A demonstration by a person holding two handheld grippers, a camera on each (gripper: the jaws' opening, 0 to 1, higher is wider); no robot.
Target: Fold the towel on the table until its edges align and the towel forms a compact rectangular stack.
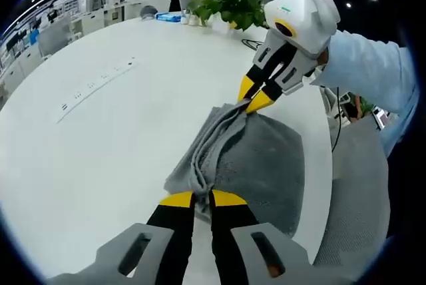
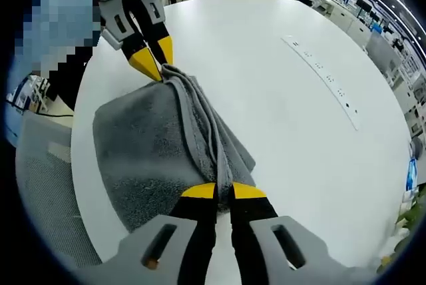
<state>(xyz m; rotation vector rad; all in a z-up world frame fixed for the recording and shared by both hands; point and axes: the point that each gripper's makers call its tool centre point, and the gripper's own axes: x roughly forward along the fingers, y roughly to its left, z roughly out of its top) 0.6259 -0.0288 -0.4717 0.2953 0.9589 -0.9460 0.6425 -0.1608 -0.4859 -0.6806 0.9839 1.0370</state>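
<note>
A grey towel [image 1: 256, 158] lies folded on the white table [image 1: 100, 132], near the table's edge. My left gripper [image 1: 202, 198] is shut on the bunched edge of the towel at its near end. The right gripper [image 1: 253, 98], held by a hand in a light blue sleeve, pinches the same edge at the far end. In the right gripper view the towel [image 2: 153, 152] stretches between my right gripper [image 2: 223, 190], shut on its near corner, and the left gripper [image 2: 156, 65] at the far corner. The gathered edge is raised slightly above the flat layer.
A row of flush power sockets [image 1: 93, 85] runs across the table, seen also as sockets [image 2: 329, 78]. A potted plant [image 1: 229, 5] and small items stand at the far side. A grey chair [image 2: 40, 185] sits by the table edge. Office desks fill the background.
</note>
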